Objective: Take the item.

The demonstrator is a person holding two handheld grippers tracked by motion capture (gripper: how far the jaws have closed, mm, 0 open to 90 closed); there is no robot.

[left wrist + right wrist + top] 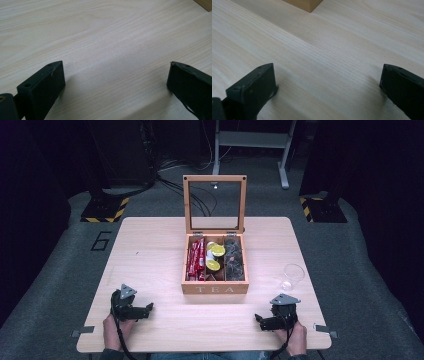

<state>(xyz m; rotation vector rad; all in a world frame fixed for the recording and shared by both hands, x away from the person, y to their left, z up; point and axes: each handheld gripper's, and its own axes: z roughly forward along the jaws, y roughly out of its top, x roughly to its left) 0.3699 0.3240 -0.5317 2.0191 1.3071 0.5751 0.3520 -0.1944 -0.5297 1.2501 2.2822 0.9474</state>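
Both grippers rested low on the near edge of the wooden table [150, 250] as we held them. Our left gripper [148, 309] lay at the near left with its jaws pointing right, toward the middle; in the left gripper view its jaws stood wide apart with only bare wood grain between them. Our right gripper [258, 319] lay at the near right, pointing left, and in the right gripper view its jaws likewise gaped wide over bare tabletop, gripping nothing.

Between them and a little farther back stood the tea box [215, 289], a wooden chest with "TEA" printed in pale letters on its front wall. Its glass-paned lid [215, 178] was raised upright at the back. We saw three compartments: red packets [196, 260] in the left one, yellow-and-white sachets [216, 256] in the middle one, and dark wrapped pieces [234, 260] in the right one; any print on them was too small to read.

A clear plastic cup [292, 277] stood upright to the right of the box, well apart from it. On the grey floor left of the table, the figure "6" [101, 240] was marked.
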